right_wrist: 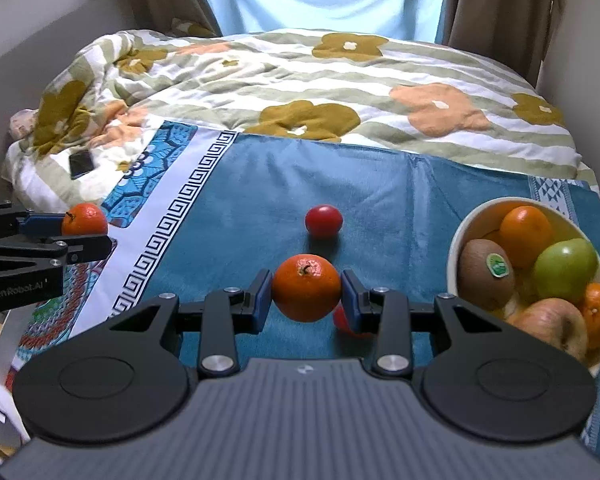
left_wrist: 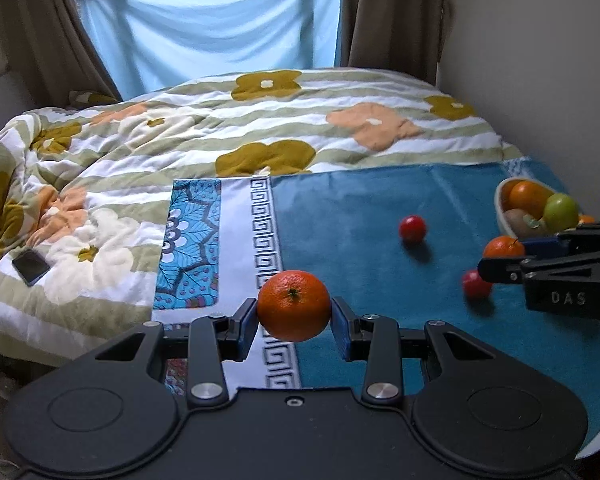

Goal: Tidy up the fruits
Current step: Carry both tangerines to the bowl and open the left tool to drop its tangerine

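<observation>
My left gripper (left_wrist: 294,312) is shut on an orange tangerine (left_wrist: 294,306), held above the patterned edge of the blue cloth; the same tangerine (right_wrist: 85,219) shows at the left of the right wrist view. My right gripper (right_wrist: 306,294) is shut on a second tangerine (right_wrist: 306,287), seen too in the left wrist view as the tangerine (left_wrist: 503,247) at the right. A small red fruit (right_wrist: 323,221) lies on the blue cloth beyond it. Another red fruit (right_wrist: 342,318) lies half hidden under the right finger. A white bowl (right_wrist: 458,236) at right holds tangerines, a kiwi (right_wrist: 485,276), a green apple (right_wrist: 566,272) and a brownish apple.
The blue cloth (right_wrist: 260,184) lies over a floral quilt (right_wrist: 340,80) on a bed. A dark phone (left_wrist: 31,266) rests on the quilt at left. Curtains and a pale blue sheet hang behind the bed. A wall stands at the right.
</observation>
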`<action>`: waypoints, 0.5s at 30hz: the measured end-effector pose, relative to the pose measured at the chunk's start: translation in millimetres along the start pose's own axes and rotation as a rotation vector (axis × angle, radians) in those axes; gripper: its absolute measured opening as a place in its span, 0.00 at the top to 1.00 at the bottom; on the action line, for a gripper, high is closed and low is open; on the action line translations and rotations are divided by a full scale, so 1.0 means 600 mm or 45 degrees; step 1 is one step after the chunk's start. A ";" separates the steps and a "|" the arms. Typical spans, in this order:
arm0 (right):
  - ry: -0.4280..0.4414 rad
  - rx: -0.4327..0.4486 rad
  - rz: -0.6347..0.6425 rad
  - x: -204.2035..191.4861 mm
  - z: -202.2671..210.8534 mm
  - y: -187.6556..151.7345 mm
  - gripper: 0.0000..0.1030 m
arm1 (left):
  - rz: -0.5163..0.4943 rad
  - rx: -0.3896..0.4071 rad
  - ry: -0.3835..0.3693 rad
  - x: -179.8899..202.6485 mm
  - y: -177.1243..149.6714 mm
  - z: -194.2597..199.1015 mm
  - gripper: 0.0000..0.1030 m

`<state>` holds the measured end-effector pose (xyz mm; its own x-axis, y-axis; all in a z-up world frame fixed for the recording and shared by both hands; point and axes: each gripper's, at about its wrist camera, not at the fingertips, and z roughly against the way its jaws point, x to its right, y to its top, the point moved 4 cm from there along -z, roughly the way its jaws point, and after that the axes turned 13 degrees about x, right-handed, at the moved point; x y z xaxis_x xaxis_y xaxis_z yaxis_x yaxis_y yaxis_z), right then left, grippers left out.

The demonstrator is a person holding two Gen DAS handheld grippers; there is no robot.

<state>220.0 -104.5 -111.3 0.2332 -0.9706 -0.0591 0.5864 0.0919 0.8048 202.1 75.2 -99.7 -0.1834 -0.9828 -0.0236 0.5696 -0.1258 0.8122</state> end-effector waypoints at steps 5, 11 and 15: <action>0.017 0.019 -0.010 0.032 0.044 0.000 0.50 | 0.024 0.017 -0.009 0.053 0.006 0.033 0.58; 0.005 0.043 -0.023 0.093 0.093 -0.003 0.50 | 0.027 0.045 -0.040 0.126 0.020 0.048 0.59; -0.021 0.053 -0.027 0.143 0.116 -0.009 0.50 | 0.027 0.066 -0.066 0.177 0.032 0.044 0.59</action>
<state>183.2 -203.7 -79.6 0.2082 -0.9758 -0.0672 0.5582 0.0621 0.8274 172.4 -28.3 -70.9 -0.2136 -0.9766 0.0230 0.5320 -0.0965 0.8412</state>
